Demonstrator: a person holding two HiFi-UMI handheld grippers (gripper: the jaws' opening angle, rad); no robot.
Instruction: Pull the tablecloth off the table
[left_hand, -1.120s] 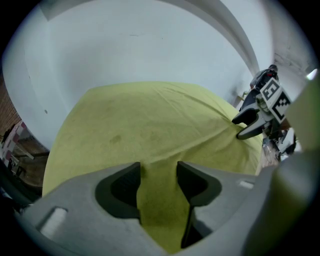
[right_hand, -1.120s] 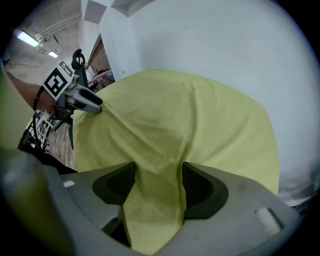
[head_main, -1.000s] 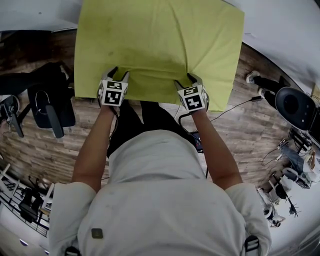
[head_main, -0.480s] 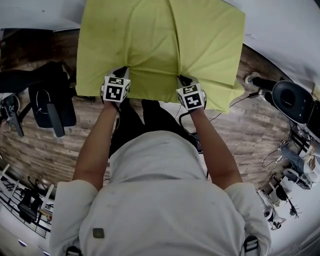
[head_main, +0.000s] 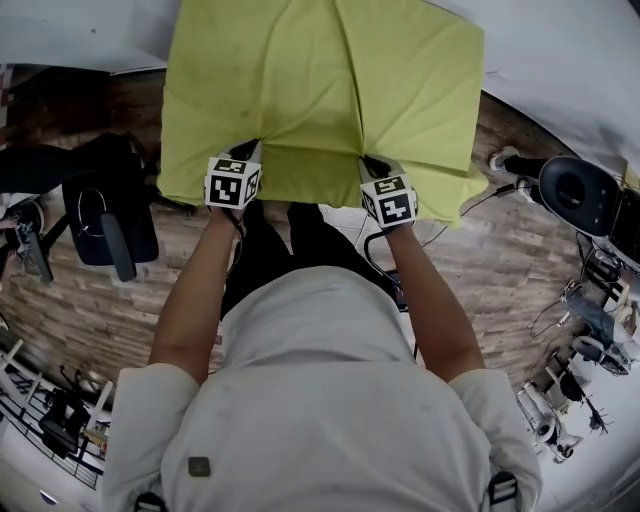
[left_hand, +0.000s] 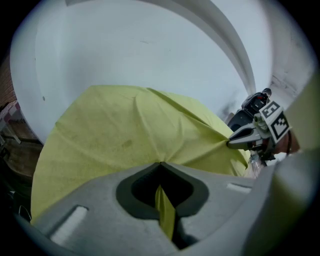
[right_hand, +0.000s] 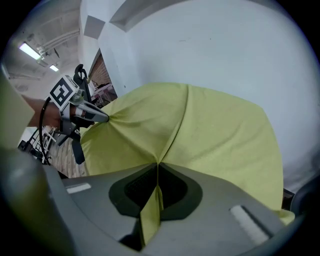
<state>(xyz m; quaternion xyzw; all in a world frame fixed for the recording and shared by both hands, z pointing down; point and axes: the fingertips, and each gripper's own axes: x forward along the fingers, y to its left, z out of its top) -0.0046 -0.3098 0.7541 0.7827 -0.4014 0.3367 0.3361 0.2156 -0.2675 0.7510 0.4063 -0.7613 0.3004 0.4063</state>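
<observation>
A yellow-green tablecloth (head_main: 320, 80) covers the table in front of the person. My left gripper (head_main: 250, 152) is shut on the cloth's near edge at the left; its jaws have just been closing on it. My right gripper (head_main: 372, 166) is shut on the same edge at the right. In the left gripper view a fold of tablecloth (left_hand: 115, 135) runs into the shut left gripper (left_hand: 161, 166), and the right gripper (left_hand: 235, 142) pinches the cloth at the far right. In the right gripper view the tablecloth (right_hand: 215, 135) is pinched in the right gripper (right_hand: 157, 167). Creases fan out from both grips.
A black chair (head_main: 105, 215) stands on the wooden floor (head_main: 60, 300) at the left. At the right are a round black device (head_main: 575, 195), a cable (head_main: 480, 205) and assorted gear (head_main: 590, 330). The person's body fills the lower half of the head view.
Both grippers' jaws stood open at the cloth's near edge and are now shut on it. The edge has been gathered, and creases have formed from both grips.
</observation>
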